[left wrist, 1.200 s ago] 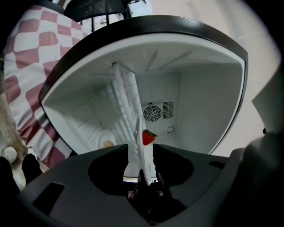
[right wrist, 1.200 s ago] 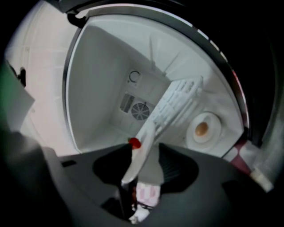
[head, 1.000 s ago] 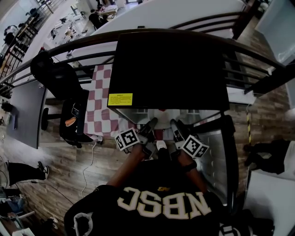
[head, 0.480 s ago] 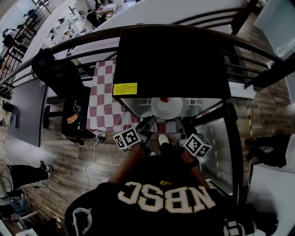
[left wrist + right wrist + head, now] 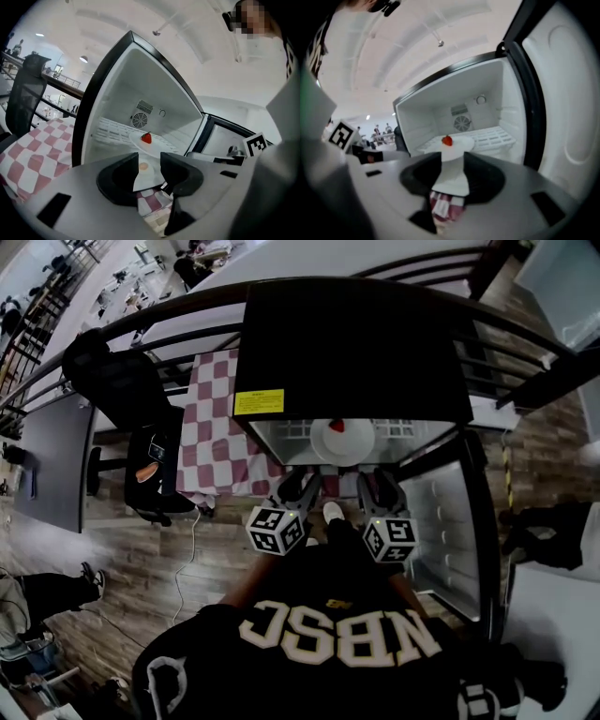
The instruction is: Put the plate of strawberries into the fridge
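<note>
Retreating since a second ago, left gripper [image 5: 300,486] and right gripper [image 5: 378,487] hang before the fridge [image 5: 356,343], empty jaws closing; plate [image 5: 341,444] with strawberry [image 5: 337,426] sits on its wire shelf [image 5: 396,430]; checked cloth [image 5: 211,427] beside the fridge, plank floor [image 5: 141,559] around

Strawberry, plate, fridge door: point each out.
strawberry [image 5: 146,138], left gripper view, middle of the red fruit.
plate [image 5: 345,448], head view, bare white face below the strawberry.
fridge door [image 5: 565,103], right gripper view, white inner liner.
</note>
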A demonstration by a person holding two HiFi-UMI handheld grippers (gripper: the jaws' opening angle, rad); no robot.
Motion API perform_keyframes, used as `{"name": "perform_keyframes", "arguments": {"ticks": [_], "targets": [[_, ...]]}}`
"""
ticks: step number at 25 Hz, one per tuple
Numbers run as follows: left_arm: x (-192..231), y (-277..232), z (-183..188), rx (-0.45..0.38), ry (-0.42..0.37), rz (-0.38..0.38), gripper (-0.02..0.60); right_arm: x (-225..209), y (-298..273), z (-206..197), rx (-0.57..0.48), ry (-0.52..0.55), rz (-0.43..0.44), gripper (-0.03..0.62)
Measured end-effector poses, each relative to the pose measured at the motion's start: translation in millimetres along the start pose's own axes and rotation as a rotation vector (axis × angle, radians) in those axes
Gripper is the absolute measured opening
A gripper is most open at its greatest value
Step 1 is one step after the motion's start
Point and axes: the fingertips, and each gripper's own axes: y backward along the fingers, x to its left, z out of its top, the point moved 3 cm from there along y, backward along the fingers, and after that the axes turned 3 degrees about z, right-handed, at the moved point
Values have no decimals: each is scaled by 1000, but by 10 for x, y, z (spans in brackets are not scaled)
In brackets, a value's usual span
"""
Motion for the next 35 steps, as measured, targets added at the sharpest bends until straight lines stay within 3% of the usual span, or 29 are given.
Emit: {"name": "perform_keyframes", "arguments": {"ticks": [4, 7, 15, 35], "targets": [[-7, -30, -54, 16, -104, 19, 143, 71, -19, -63, 31, 81, 3, 147], [29, -64, -77, 36, -121, 48, 71, 104, -54, -103, 50, 107, 14, 122], [-52, -173, -116, 60, -208, 37, 19, 112, -131, -116, 73, 151, 38, 48], [-21, -552, -30, 72, -192, 53, 15, -82, -451, -95, 116, 168, 46, 38]]}}
